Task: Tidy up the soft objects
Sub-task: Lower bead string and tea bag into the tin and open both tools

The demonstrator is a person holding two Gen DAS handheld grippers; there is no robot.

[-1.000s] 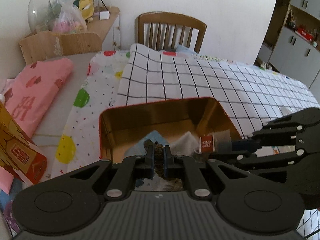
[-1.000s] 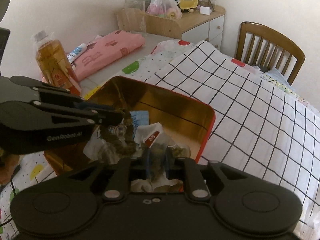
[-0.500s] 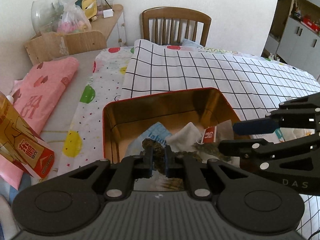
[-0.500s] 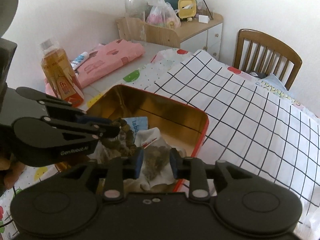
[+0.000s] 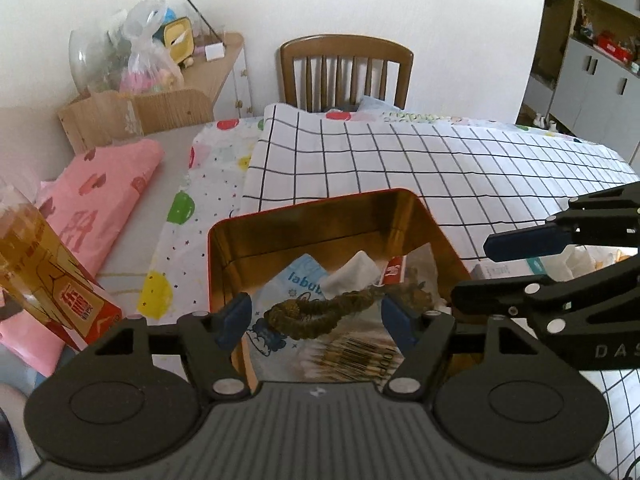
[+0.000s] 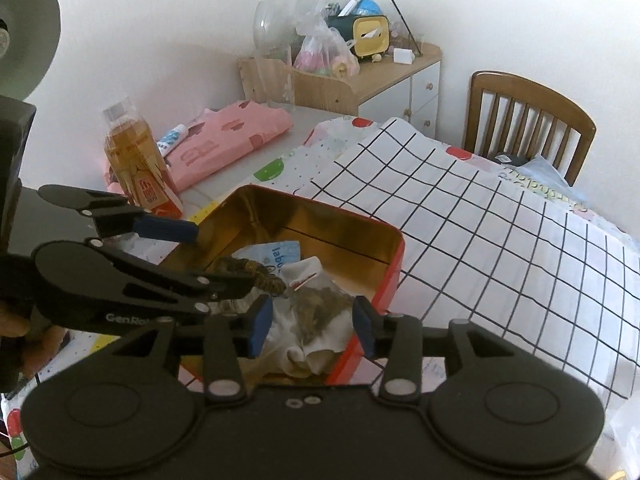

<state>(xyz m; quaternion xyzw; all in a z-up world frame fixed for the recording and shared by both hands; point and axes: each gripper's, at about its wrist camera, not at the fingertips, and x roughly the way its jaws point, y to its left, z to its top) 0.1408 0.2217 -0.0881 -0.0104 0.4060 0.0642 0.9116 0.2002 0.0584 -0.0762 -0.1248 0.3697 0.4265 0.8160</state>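
A red tin box (image 5: 320, 204) with a gold inside sits on the checked cloth; it also shows in the right wrist view (image 6: 394, 248). Inside lie a brown braided soft ring (image 5: 320, 310), a blue-and-white packet (image 5: 298, 280), white cloth (image 5: 352, 270) and a clear bag of brownish stuff (image 6: 320, 308). My left gripper (image 5: 314, 320) is open above the ring, which lies loose in the box. My right gripper (image 6: 312, 324) is open above the bag at the box's near corner. The right gripper also shows from the side in the left wrist view (image 5: 520, 264).
A bottle of amber drink (image 6: 136, 160) stands left of the box. A folded pink cloth (image 5: 100, 196) lies at the far left. A wooden chair (image 5: 346, 68) stands behind the table, and a cluttered cabinet (image 6: 344, 76) is by the wall.
Both grippers opened and pulled back a little. The left let go of the brown ring and the right let go of the bag; both now lie in the box.
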